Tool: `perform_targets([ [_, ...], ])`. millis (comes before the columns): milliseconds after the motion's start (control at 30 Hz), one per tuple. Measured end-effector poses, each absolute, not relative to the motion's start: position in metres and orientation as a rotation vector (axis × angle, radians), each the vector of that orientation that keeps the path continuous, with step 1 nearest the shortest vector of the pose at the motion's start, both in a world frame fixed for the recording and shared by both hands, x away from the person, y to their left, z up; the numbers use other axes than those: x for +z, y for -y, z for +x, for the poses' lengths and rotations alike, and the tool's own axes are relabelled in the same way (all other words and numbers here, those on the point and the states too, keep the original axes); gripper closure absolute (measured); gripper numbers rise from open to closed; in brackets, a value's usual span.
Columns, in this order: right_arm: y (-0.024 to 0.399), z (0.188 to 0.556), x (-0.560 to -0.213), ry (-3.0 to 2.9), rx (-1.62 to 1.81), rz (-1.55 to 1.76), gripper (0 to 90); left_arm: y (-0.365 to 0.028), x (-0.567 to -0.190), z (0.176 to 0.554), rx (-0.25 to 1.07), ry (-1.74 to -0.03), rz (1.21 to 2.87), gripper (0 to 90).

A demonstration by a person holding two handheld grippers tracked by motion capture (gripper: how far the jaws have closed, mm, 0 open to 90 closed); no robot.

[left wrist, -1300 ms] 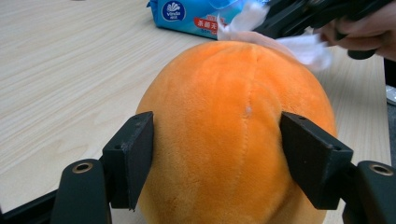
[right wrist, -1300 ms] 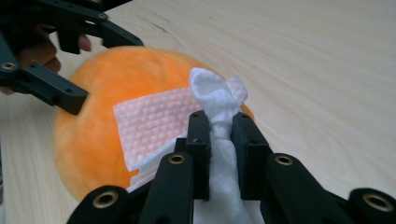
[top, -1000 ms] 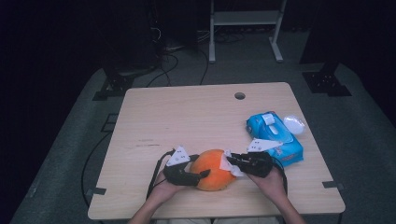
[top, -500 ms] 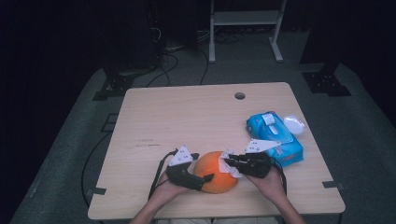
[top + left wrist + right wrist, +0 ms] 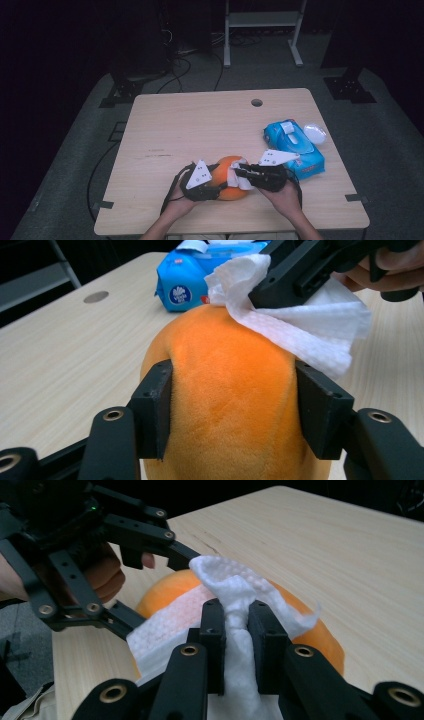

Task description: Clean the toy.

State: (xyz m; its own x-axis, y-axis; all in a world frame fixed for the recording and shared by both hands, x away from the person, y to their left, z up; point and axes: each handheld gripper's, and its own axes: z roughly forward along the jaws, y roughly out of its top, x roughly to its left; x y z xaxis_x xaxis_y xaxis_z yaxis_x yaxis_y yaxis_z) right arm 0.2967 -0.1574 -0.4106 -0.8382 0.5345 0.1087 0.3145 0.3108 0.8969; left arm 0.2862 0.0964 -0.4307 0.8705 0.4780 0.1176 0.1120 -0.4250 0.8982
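My left gripper (image 5: 232,410) has just been closing its jaws, and they now press both sides of the orange plush ball (image 5: 225,405) at the table's (image 5: 200,125) near edge. My right gripper (image 5: 235,645) pinches a white wipe (image 5: 235,610) tight, laying it over the ball's top. The blue wipes pack (image 5: 295,147) sits just beside my right hand.

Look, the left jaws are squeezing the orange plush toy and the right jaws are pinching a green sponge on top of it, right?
Not quite. The right gripper pinches a white wipe, not a green sponge, as the right gripper view shows. The rest holds: the left gripper squeezes the orange plush toy, with the wipe resting on top.
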Motion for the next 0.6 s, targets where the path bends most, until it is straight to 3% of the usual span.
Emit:
perform_targets([
  [67, 0.162, 0.3, -0.416, -2.375, 1.527, 0.815, 77.9, -0.1, -0.432, 0.29, 0.37, -0.472, 1.968, 29.8],
  [167, 0.167, 0.305, -0.425, -2.384, 1.478, 0.86, 78.0, -0.107, -0.436, 0.301, 0.258, -0.63, 1.929, 9.9],
  [200, 0.168, 0.305, -0.427, -2.386, 1.479, 0.873, 78.0, -0.109, -0.437, 0.305, 0.211, -0.665, 1.921, 8.6],
  [233, 0.168, 0.306, -0.428, -2.387, 1.487, 0.877, 78.0, -0.111, -0.44, 0.308, 0.164, -0.685, 1.916, 10.1],
  [267, 0.168, 0.305, -0.427, -2.389, 1.482, 0.88, 78.0, -0.111, -0.441, 0.308, 0.156, -0.685, 1.918, 17.1],
  [367, 0.161, 0.302, -0.421, -2.38, 1.476, 0.847, 77.9, -0.108, -0.438, 0.302, 0.262, -0.605, 1.95, 32.2],
  [500, 0.153, 0.291, -0.41, -2.356, 1.525, 0.758, 77.9, -0.098, -0.43, 0.288, 0.471, -0.458, 1.974, 38.9],
  [600, 0.156, 0.29, -0.4, -2.307, 1.536, 0.742, 77.8, -0.091, -0.427, 0.28, 0.545, -0.386, 1.97, 40.3],
])
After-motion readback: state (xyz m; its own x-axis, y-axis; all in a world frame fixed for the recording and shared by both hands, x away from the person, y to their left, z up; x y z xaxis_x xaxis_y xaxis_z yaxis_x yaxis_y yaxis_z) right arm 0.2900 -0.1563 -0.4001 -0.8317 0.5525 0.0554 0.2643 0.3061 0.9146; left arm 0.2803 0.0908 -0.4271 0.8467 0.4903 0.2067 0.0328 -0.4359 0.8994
